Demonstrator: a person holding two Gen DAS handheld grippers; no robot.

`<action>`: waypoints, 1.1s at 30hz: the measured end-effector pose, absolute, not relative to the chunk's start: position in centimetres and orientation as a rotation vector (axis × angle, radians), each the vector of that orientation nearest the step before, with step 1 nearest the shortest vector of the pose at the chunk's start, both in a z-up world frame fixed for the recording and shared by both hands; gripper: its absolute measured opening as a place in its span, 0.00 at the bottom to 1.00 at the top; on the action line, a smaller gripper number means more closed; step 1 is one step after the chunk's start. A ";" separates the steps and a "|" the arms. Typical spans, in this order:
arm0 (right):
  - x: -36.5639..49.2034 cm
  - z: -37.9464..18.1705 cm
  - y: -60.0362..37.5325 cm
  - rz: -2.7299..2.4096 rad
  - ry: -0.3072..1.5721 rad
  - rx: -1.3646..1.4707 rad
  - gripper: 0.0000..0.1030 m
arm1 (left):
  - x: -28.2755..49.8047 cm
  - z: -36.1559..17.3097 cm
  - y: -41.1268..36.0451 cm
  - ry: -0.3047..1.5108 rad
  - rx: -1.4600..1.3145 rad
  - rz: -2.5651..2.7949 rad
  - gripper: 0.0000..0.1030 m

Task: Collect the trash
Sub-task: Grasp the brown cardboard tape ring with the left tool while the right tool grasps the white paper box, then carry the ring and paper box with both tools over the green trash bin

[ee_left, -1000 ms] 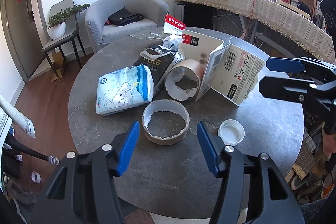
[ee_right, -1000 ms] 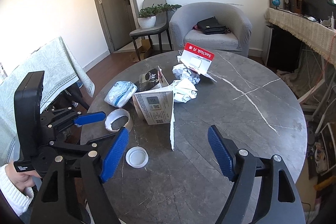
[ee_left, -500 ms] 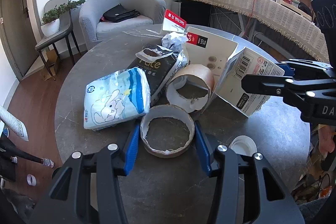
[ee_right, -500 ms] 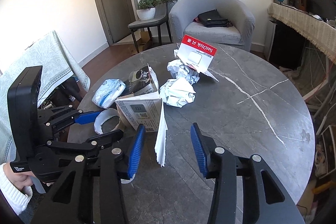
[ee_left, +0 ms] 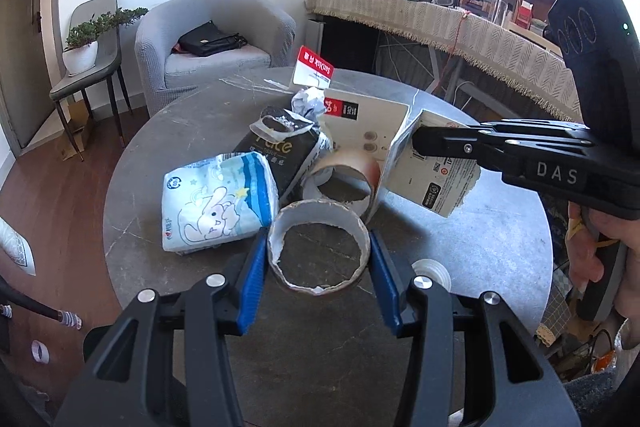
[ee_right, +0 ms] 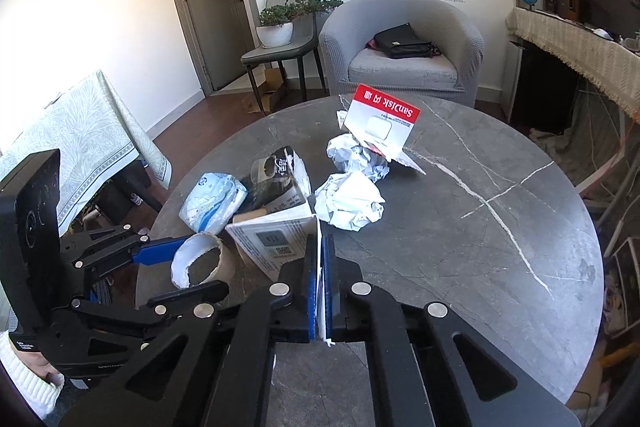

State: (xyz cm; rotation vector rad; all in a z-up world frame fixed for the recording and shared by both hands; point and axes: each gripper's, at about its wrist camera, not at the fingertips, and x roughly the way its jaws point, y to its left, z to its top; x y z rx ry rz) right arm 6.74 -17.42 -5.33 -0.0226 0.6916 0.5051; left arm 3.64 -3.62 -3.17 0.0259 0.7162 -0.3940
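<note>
On the round grey table (ee_left: 500, 251) lies a heap of trash. My left gripper (ee_left: 318, 261) is shut on a cardboard tape ring (ee_left: 318, 253), one blue pad on each side of it; the ring also shows in the right wrist view (ee_right: 200, 263). My right gripper (ee_right: 319, 287) is shut on the edge of a torn white cardboard box (ee_right: 276, 241), which also shows in the left wrist view (ee_left: 436, 175). A second tape ring (ee_left: 342, 179), a blue-white tissue pack (ee_left: 218, 203), a black tissue bag (ee_left: 280, 151) and crumpled paper (ee_right: 350, 201) lie close by.
A white plastic lid (ee_left: 434, 273) lies on the table right of my left gripper. A red SanDisk card (ee_right: 382, 119) stands at the far side. A grey armchair (ee_right: 400, 55), a chair with a plant (ee_right: 280, 39) and a draped counter (ee_left: 460, 35) surround the table.
My left gripper moved forward and closed around the near tape ring. My right gripper moved forward and closed on the edge of the white box.
</note>
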 end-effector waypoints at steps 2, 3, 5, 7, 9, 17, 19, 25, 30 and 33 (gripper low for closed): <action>6.5 -4.5 -17.2 0.493 0.670 -0.029 0.00 | 3.3 -2.5 -3.0 0.689 0.006 -0.394 0.49; 6.4 -4.1 -17.2 0.490 0.660 -0.028 0.00 | 3.1 -2.0 -2.4 0.671 -0.012 -0.393 0.49; 6.1 -3.3 -17.1 0.479 0.633 -0.030 0.00 | 2.8 -1.2 -1.5 0.643 -0.044 -0.389 0.49; 6.0 -2.7 -17.2 0.472 0.606 -0.021 0.00 | 2.6 -0.3 -0.4 0.613 -0.069 -0.372 0.49; 5.8 -2.1 -17.1 0.470 0.573 -0.005 0.00 | 2.2 0.3 0.8 0.588 -0.085 -0.347 0.49; 5.6 -1.0 -13.1 0.537 0.523 -0.007 0.00 | 1.9 1.0 6.8 0.569 -0.148 -0.192 0.49; 5.6 -0.8 -11.7 0.561 0.516 -0.008 0.00 | 2.1 0.6 8.4 0.586 -0.155 -0.153 0.49; 5.8 -1.8 -7.6 0.626 0.529 -0.033 0.00 | 2.5 -1.5 11.5 0.669 -0.156 -0.063 0.50; 6.0 -2.6 -6.1 0.653 0.553 -0.028 0.00 | 2.5 -2.9 13.7 0.715 -0.167 -0.021 0.50; 6.0 -2.6 -4.7 0.677 0.556 -0.034 0.00 | 2.6 -3.9 15.1 0.751 -0.175 0.008 0.50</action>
